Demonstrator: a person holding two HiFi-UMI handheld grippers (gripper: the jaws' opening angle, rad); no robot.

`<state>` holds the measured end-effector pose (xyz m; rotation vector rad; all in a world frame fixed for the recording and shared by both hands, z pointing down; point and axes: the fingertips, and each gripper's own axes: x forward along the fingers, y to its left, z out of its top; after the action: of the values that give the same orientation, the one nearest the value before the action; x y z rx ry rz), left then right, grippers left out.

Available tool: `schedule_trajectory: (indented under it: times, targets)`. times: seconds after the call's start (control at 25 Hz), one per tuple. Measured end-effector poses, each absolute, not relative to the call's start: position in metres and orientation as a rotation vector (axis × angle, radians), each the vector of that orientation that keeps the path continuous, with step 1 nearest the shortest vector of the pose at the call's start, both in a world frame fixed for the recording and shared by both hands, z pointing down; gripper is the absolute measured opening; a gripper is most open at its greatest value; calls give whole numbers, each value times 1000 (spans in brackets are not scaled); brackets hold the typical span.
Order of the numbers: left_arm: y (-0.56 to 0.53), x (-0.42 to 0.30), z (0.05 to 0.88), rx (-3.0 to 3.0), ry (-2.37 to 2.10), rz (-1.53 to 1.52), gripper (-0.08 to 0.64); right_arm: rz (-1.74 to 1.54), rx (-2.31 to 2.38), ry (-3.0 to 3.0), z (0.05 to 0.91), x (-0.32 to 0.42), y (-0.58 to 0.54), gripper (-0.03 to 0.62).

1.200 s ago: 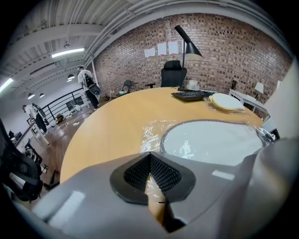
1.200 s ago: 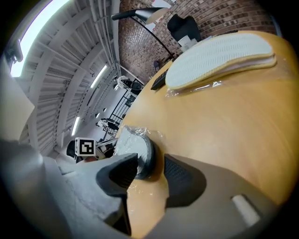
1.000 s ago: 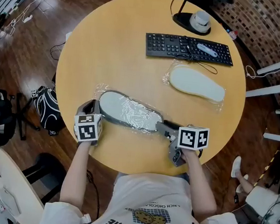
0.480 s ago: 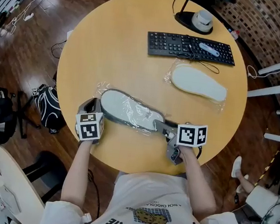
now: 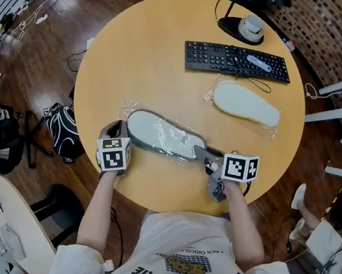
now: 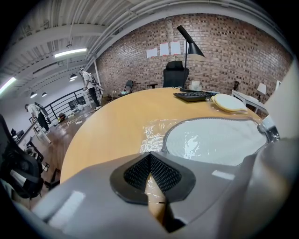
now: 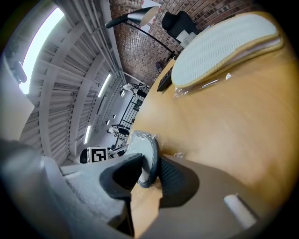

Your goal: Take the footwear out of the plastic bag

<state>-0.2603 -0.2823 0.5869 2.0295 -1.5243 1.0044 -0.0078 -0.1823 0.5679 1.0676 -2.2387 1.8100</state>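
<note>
while left claw (image 6: 150, 172) pinches bag (image 6: 150, 136), right claw (image 7: 145, 175) (just closing) clamps the slipper (image 7: 150, 151).

A loft-style office: a brick wall (image 6: 229, 51), an office chair (image 6: 175, 74), a keyboard (image 5: 237, 60) and a desk lamp (image 6: 194, 46) on the round surface (image 5: 142, 62).

Both forearms (image 5: 98, 208) are stretched forward, bare, and the grippers are angled downward with tips turned toward each other. The left gripper (image 5: 117, 128) is seen with jaws pressed together on the plastic bag (image 5: 138, 110) edge. The right gripper (image 5: 202, 155) has just been closing its jaws, and the slipper (image 5: 159, 133) end is clamped between them
</note>
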Motion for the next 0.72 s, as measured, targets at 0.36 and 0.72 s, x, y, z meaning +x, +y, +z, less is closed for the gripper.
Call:
schedule_trajectory:
  times: [0.36,0.72]
  targets:
    - [-282,-260,587,2048,-1518,1024,5,1843,1055,-2272,561,-7,-183,100]
    - [-280,-257,590,2023,-1513,1046,5,1854,1052,-2282,559,2,-181,98]
